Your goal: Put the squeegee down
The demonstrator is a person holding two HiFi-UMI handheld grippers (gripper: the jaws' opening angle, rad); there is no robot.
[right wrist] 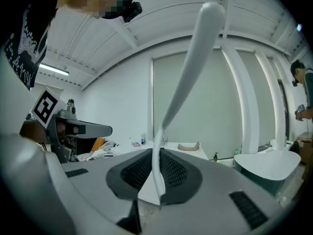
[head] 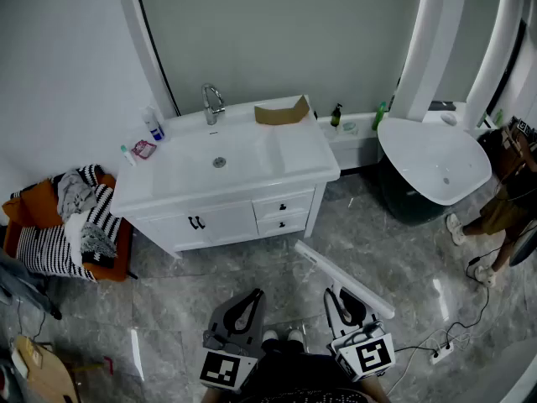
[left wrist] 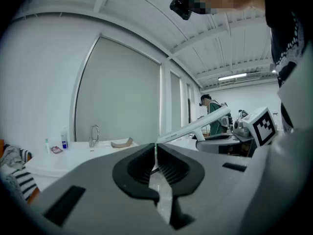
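left gripper [head: 253, 295] and right gripper [head: 341, 295] side by side, low over floor [head: 403, 233]; squeegee [head: 334, 274] across right gripper's tip, slanting up-left toward vanity [head: 289, 154]; tub [head: 398, 141] far right

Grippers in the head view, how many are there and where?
2. The left gripper is at bottom centre-left, shut and empty; the right gripper is beside it, shut on the squeegee. None seems hidden.

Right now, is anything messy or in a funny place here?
Yes. A bent piece of cardboard sits at the back of the vanity top, where it hardly belongs. Striped cloths are heaped untidily on the orange seat.
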